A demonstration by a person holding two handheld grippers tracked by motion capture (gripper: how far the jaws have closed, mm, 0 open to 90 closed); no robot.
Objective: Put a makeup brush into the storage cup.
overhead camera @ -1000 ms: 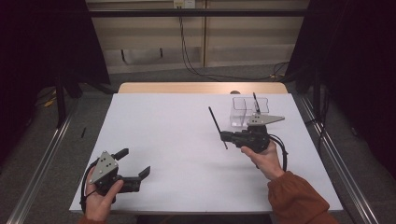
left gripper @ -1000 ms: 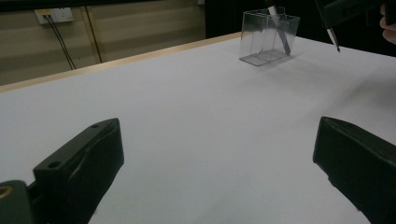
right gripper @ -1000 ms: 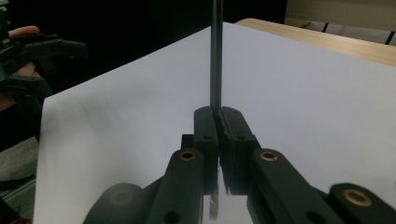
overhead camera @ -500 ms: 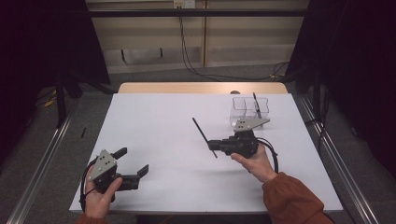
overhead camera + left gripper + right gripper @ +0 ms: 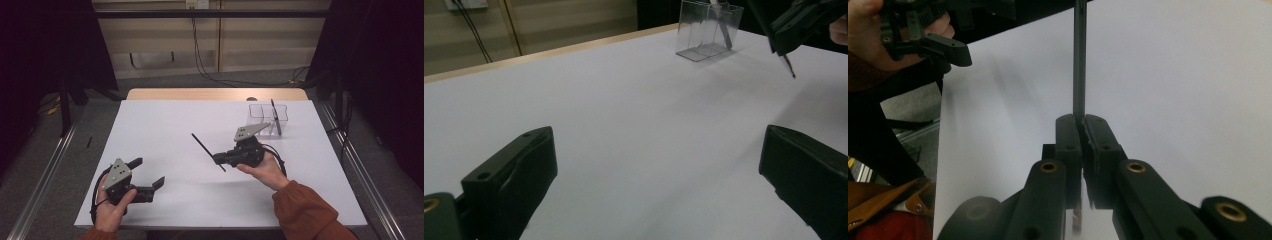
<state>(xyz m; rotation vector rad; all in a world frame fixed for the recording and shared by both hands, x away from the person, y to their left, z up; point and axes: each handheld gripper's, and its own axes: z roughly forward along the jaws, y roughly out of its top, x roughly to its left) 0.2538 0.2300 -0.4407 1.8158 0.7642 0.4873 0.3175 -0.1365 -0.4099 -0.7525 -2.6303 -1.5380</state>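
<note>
The right gripper (image 5: 220, 159) is clamped on a thin black stick (image 5: 207, 151), its fingers (image 5: 1068, 145) pressed together around it in the right gripper view. The stick sits above the middle of the white tabletop (image 5: 165, 125), a little toward the right edge. In the high view its long axis runs diagonally: the longer free end points up and toward the far left corner, while a short stub pokes out below the fingers toward the near edge. In the right gripper view the stick rises straight out from between the closed fingers, crossing them rather than lying along them.

The right hand (image 5: 262, 167) cradles its gripper from beneath, palm turned upward, with the gripper body lying roughly level and aimed toward the left edge. The orange sleeve (image 5: 305, 212) enters from the near right corner.

The left gripper (image 5: 150, 177) rests near the near left corner, held by the left hand (image 5: 112, 207), with its fingers (image 5: 509, 175) spread wide apart and nothing between them; bare tabletop shows in the gap.

A clear plastic box (image 5: 267, 117) stands near the far right corner, well apart from the held stick, with a second dark stick (image 5: 276, 116) leaning inside it.
</note>
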